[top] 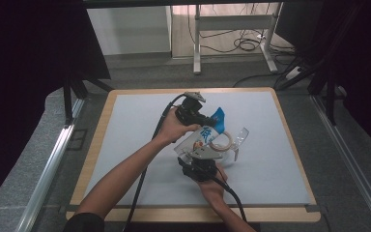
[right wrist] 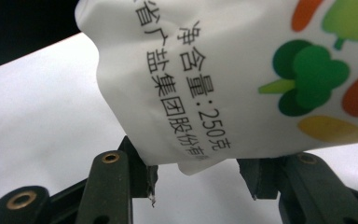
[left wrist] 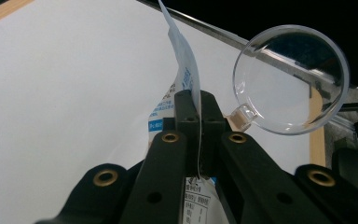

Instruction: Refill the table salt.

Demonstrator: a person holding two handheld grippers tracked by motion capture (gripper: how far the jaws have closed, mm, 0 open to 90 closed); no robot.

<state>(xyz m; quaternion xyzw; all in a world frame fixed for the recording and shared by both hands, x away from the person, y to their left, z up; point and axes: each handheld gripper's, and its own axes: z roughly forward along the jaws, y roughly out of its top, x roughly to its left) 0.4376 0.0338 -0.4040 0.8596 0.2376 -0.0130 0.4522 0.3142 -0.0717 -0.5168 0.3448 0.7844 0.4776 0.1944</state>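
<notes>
Fingers (left wrist: 186,109) of my left gripper (left wrist: 199,105) are pressed together on the top edge of the salt pouch (top: 204,136), pinching its thin seam between them. Those of my right gripper (right wrist: 193,179) stand spread, with the pouch's lower corner (right wrist: 193,165) hanging in the gap and not clamped. I judge the pouch is lifted clear of the white mat (top: 140,125), held above the table's middle, with a clear plastic scoop (left wrist: 291,79) near its far side. Done so far: the pouch is raised and secured at one end. Left to do: seat the right gripper on the lower corner; whether the pouch is already opened I cannot tell from these angles.
</notes>
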